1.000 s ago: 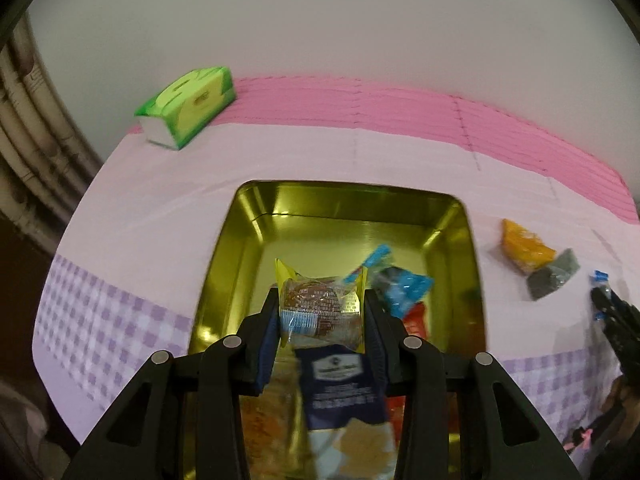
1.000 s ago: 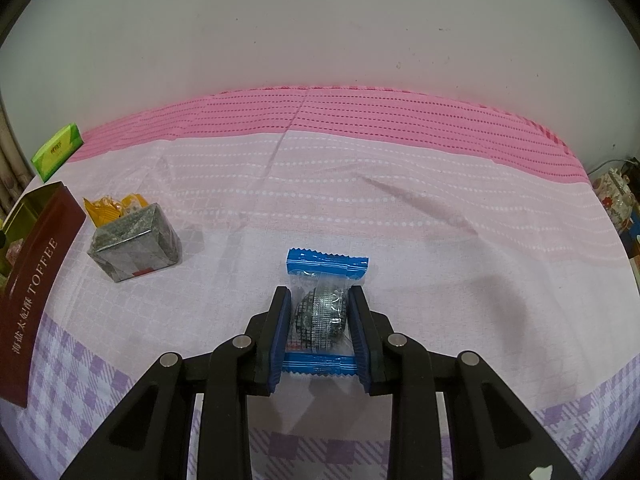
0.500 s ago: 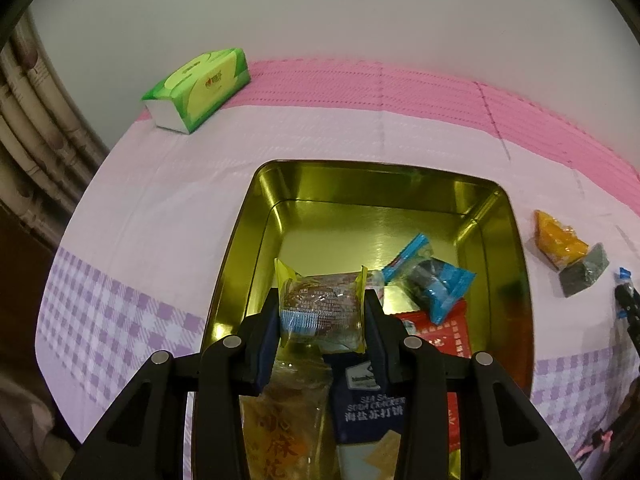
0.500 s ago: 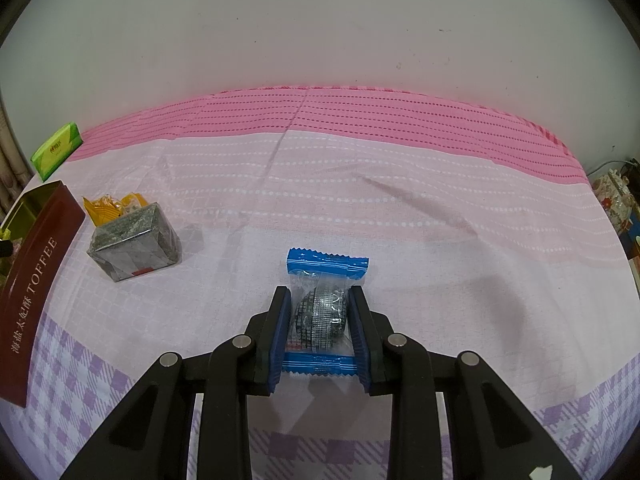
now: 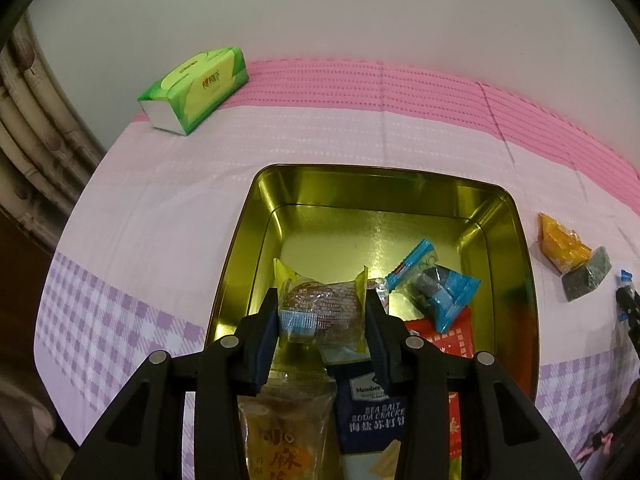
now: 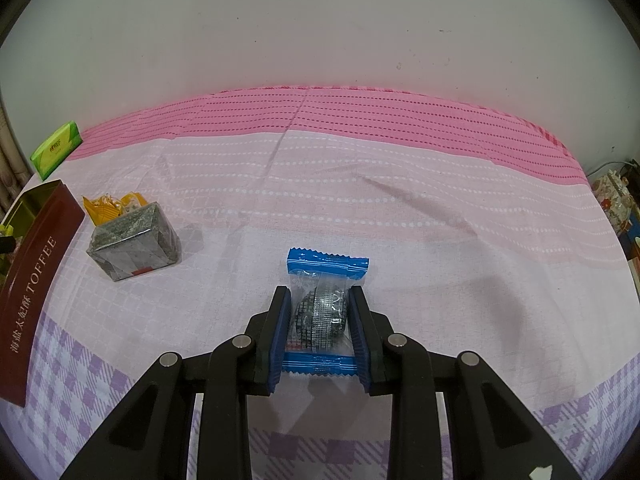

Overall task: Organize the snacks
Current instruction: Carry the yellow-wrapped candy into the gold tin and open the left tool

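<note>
The left gripper [image 5: 322,316], clamped on a yellow-edged clear cake packet [image 5: 320,312], has moved over the gold tin [image 5: 240,240], ready to drop, while the right gripper [image 6: 319,320] stays clamped on a blue-ended clear snack packet [image 6: 324,308] on the worktop.

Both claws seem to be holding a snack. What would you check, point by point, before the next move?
1. Left gripper shut on the yellow-edged clear-wrapped cake: ok.
2. Cake held above the open gold metal tin: ok.
3. Bare floor left in the tin's far half: ok.
4. Right gripper shut on the blue-ended clear snack packet: ok.
5. Packet lifted off the pink tablecloth: cannot tell.
6. Grey foil block and orange packet in the tin: not ok.
</note>
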